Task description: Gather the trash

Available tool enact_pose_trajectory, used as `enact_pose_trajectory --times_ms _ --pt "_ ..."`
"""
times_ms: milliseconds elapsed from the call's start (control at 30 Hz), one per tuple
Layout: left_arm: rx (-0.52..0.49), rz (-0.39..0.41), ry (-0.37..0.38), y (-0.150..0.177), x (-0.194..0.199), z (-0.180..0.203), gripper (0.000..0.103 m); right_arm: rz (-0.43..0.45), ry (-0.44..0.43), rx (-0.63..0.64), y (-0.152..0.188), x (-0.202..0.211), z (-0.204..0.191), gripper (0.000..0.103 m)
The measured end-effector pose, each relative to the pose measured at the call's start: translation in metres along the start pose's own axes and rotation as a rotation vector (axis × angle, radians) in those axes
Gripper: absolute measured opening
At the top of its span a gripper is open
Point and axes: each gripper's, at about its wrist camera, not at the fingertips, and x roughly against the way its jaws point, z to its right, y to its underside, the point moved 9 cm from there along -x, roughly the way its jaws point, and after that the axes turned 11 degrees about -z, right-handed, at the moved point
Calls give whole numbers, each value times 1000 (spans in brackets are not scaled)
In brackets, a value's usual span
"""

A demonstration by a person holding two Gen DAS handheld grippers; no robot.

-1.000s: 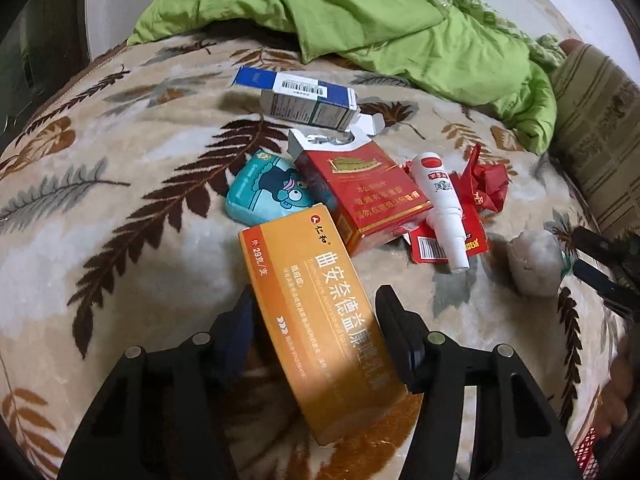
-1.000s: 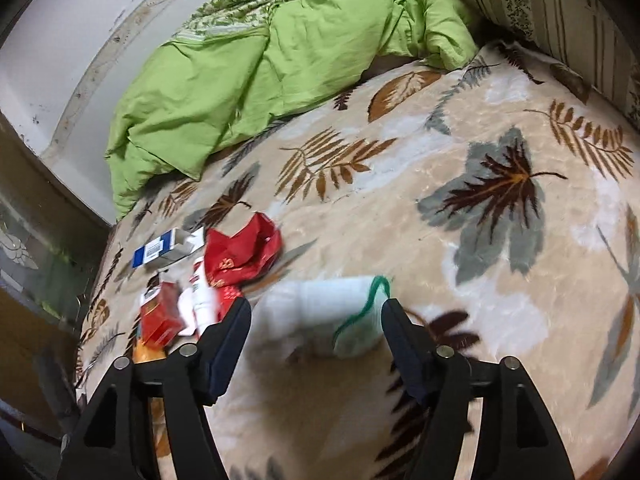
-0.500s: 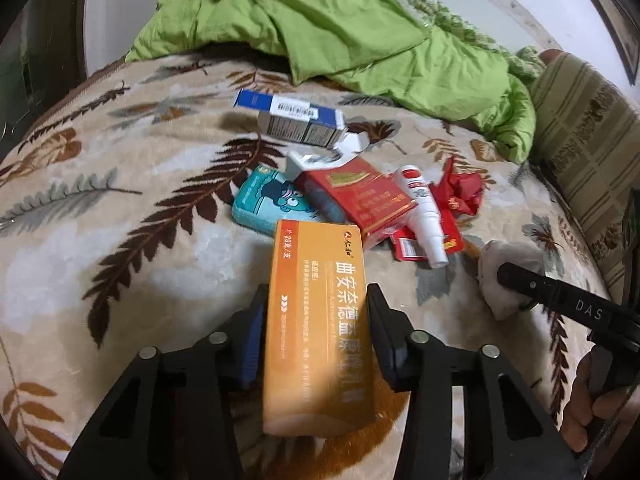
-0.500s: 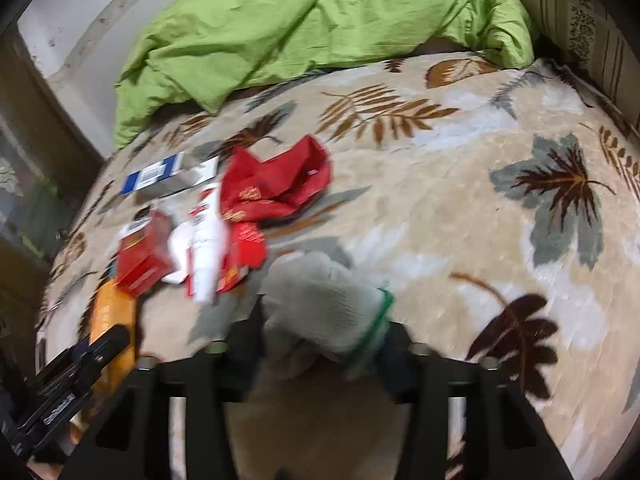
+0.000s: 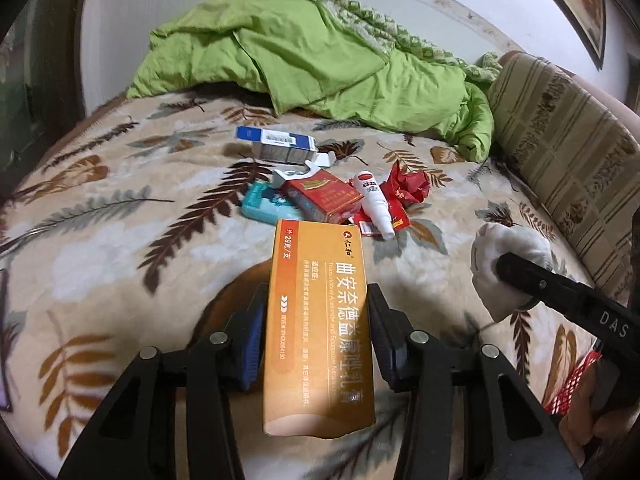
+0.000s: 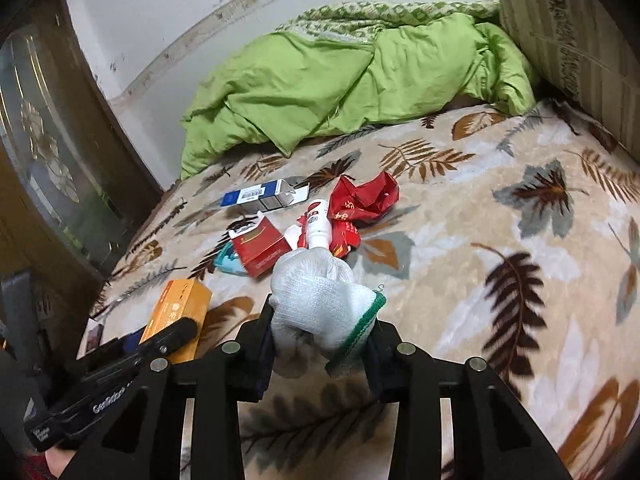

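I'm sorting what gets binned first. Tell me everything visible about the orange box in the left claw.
The orange box is a long, slim cardboard carton, orange with a paler band, printed with Chinese text and white chevrons. It looks intact and closed, its near end flap slightly bowed. The left claw clamps its long sides, holding it lengthwise, pointing toward the trash pile. It appears lifted off the leaf-patterned blanket.

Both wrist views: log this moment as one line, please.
left gripper: shut on orange cardboard box | right gripper: shut on white knit glove | rest of litter: on leaf-print blanket
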Motion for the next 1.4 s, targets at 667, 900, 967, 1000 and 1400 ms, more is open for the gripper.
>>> enact_pose_trajectory --times_ms 667,900,967,1000,1400 --pt "-14 65 -79 10 2 -6 45 40 40 92 8 9 -18 40" --pt "-15 69 -76 10 3 -6 45 36 44 80 8 8 -17 40" --pt "-16 70 -76 10 3 -6 45 36 44 81 7 9 -16 40" --pt "-16 70 -75 10 3 -6 45 36 44 82 7 9 -16 40" --pt "-18 70 -76 10 3 -6 45 36 43 82 8 9 -17 40"
